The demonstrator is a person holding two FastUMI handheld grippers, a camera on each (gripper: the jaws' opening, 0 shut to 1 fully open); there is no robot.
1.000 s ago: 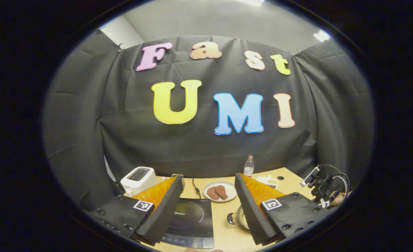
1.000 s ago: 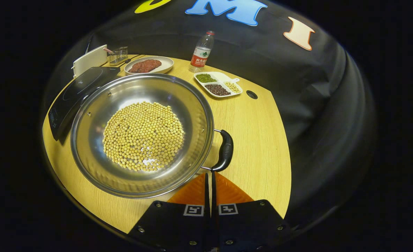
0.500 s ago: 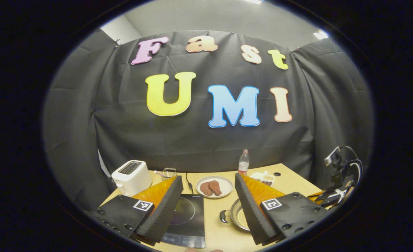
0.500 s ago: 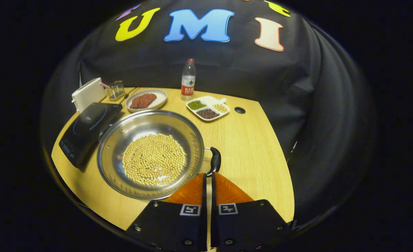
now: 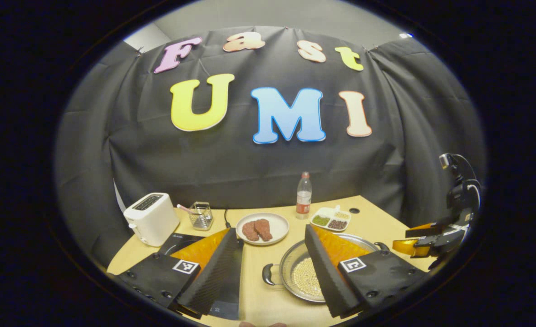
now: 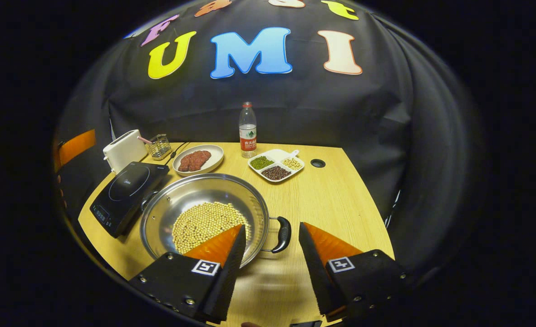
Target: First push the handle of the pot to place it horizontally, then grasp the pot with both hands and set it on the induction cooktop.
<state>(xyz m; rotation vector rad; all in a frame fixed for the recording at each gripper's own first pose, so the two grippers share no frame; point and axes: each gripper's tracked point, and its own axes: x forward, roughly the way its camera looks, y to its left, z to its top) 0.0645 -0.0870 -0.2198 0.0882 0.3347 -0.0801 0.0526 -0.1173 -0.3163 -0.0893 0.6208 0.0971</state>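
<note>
Steel gleams at centre stage: the wide, shallow stainless-steel pot (image 6: 204,213), its floor covered in yellow soybeans, sits on the pale wooden counter (image 6: 331,200) just beside the flat black induction cooktop (image 6: 127,190), not yet on it. Its black loop handles now lie out to the sides, the near one (image 6: 282,234) pointing toward the right tool (image 6: 270,247), so the push looks finished and the two-handed grasp is the step in hand. The right tool stands with fingers spread wide, empty, lined up short of that handle. The left tool (image 5: 272,254) is likewise open and holding nothing, with the opposite handle (image 5: 268,274) low between its fingers. Next, each tool needs to close in on its own handle and clamp evenly, then lift level so the beans stay put, and carry the pot across onto the cooktop. A second ago the right tool's fingers were pressed together by the handle; they've since parted and pulled back, while the left has dipped toward the pot.
</note>
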